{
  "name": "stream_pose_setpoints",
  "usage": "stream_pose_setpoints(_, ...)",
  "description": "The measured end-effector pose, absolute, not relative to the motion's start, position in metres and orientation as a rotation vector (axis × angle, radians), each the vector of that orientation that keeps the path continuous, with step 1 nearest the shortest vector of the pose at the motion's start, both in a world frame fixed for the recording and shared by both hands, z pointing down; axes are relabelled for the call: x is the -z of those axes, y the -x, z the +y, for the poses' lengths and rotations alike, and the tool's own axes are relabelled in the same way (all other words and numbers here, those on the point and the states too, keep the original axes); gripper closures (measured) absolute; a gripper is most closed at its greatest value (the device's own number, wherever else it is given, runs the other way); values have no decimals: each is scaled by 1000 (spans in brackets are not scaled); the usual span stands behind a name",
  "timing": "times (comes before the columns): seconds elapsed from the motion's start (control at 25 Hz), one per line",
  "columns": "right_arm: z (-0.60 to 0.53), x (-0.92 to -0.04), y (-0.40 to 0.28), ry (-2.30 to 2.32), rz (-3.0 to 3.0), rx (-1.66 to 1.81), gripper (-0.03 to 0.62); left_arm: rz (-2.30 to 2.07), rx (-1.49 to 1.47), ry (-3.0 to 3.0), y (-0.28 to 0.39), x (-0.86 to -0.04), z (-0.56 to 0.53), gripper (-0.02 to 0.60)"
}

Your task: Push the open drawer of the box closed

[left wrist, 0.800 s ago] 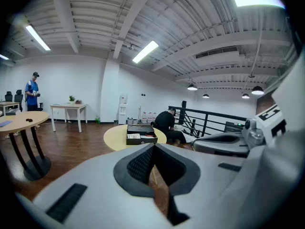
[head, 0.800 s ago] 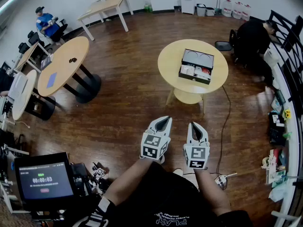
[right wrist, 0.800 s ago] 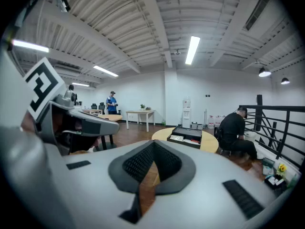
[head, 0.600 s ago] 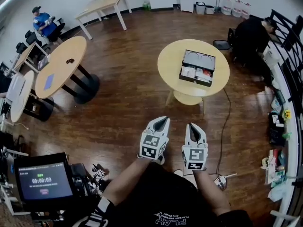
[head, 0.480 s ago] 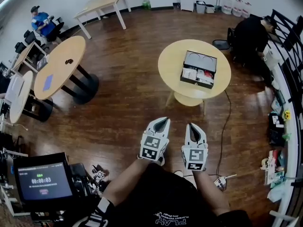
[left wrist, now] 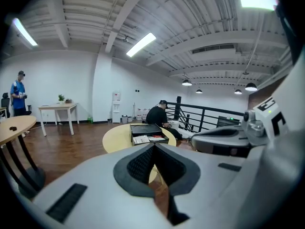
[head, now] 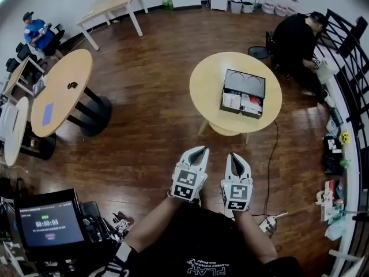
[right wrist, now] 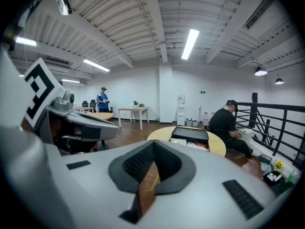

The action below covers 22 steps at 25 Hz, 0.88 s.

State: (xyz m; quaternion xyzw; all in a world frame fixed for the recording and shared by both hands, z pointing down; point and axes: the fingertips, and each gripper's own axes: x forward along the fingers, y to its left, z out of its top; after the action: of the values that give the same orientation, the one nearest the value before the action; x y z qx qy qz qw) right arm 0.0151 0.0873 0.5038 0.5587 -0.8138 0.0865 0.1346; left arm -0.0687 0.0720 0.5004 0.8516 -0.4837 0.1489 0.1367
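Observation:
A black box [head: 244, 83] lies on a round yellow table [head: 207, 88] well ahead of me. Its drawer [head: 240, 104] stands pulled out toward me, with papers and small items inside. The box also shows far off in the left gripper view [left wrist: 147, 132] and the right gripper view [right wrist: 190, 136]. My left gripper [head: 199, 150] and right gripper [head: 233, 156] are held side by side close to my body, over the wooden floor, far short of the table. Both are shut with nothing between the jaws [left wrist: 153, 147] [right wrist: 153, 145].
A person in black [head: 297, 36] sits beyond the table by a black railing [head: 346, 56]. Round tables [head: 60, 91] stand at the left, and a rectangular table [head: 112, 4] at the back. A timer screen [head: 49, 224] is at lower left. A cable [head: 271, 172] trails on the floor.
The round table and box have slid slightly lower and nearer in the head view. Both grippers keep the same shut pose near my body.

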Motion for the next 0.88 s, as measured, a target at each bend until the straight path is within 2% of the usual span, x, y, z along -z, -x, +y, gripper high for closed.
stream_pose_setpoints(0.88, 28, -508, -23, -1793, -2196, -381, 589, -1213, -400, -2549, 69, -493, 4, 584)
